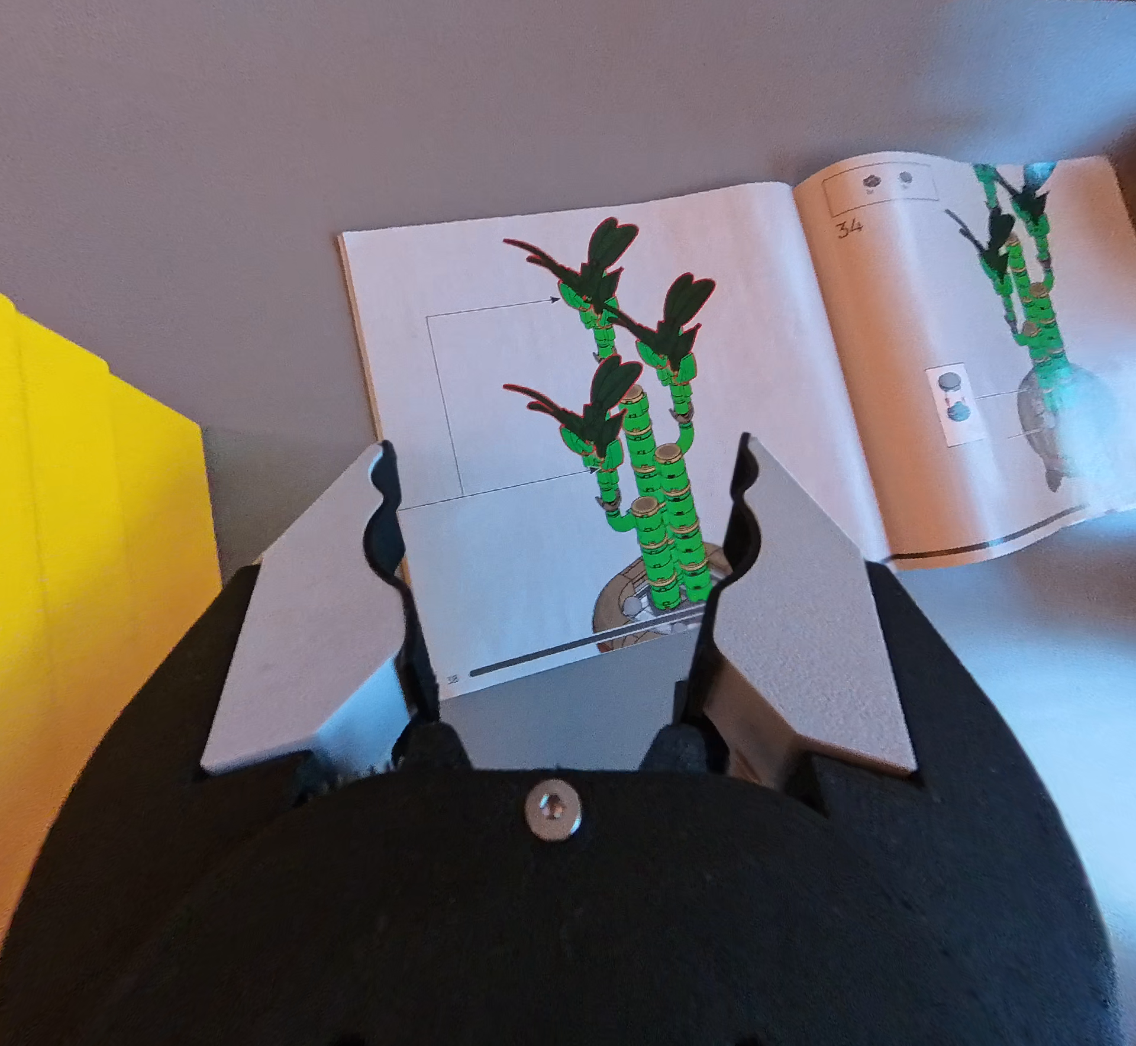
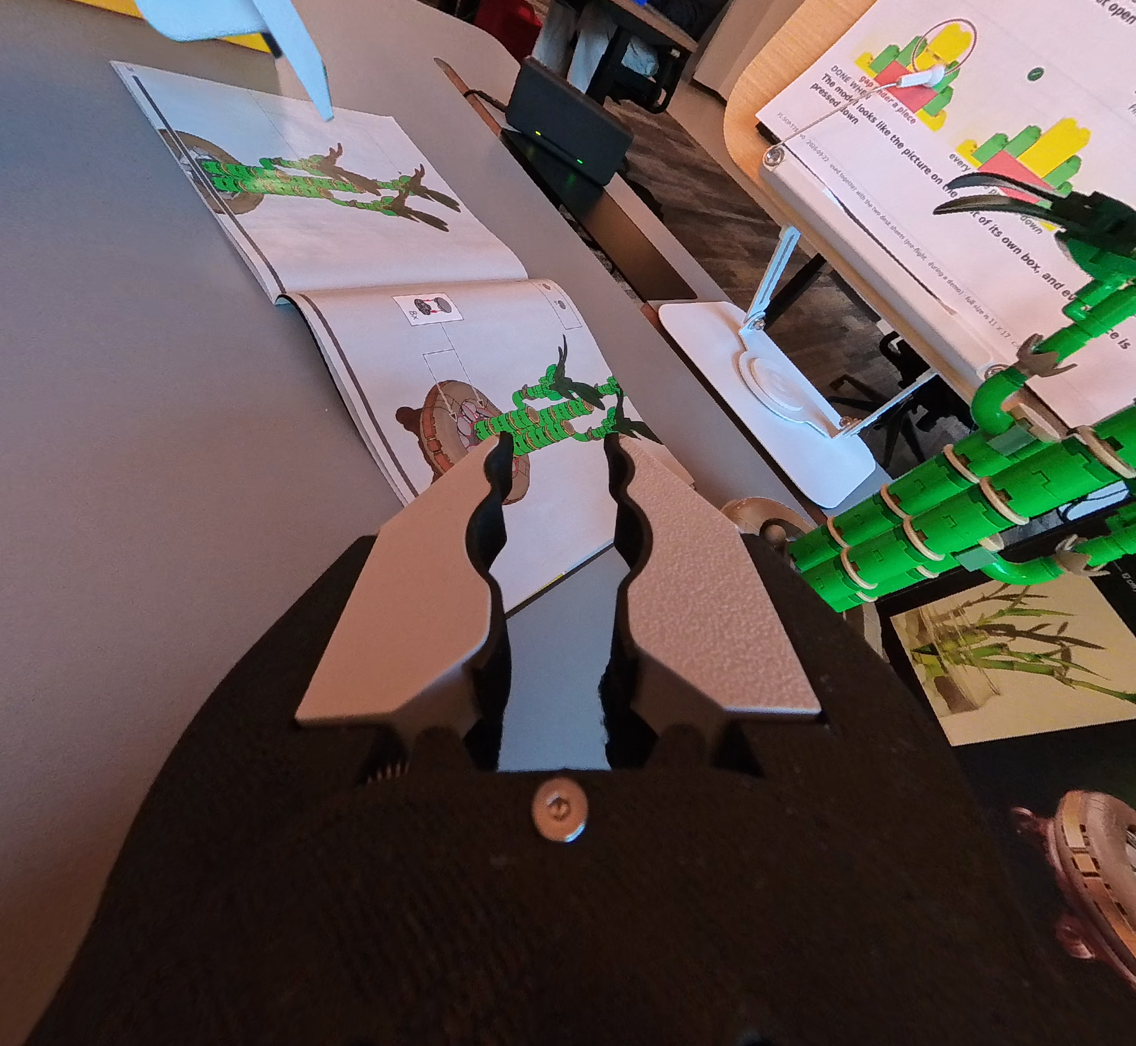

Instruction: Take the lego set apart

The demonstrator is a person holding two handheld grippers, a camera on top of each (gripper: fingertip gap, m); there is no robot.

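The lego set (image 2: 959, 500) is a bamboo model with green stalks, tan rings and dark green leaves (image 2: 1045, 205). It shows only in the right wrist view, just right of my right gripper and apart from it. Its round tan base (image 2: 756, 515) is mostly hidden behind my right finger. My right gripper (image 2: 556, 451) is open with a narrow gap and empty, above the open booklet (image 2: 369, 230). My left gripper (image 1: 565, 451) is wide open and empty, above the booklet's left page (image 1: 522, 371). It also shows at the top left of the right wrist view (image 2: 270, 14).
A yellow box (image 1: 92, 494) stands left of the booklet on the grey table (image 1: 430, 94). A white stand holding a printed sheet (image 2: 922, 125) is behind the model. A dark picture box (image 2: 1014, 678) lies at the right. A black device (image 2: 565, 119) sits past the table's far edge.
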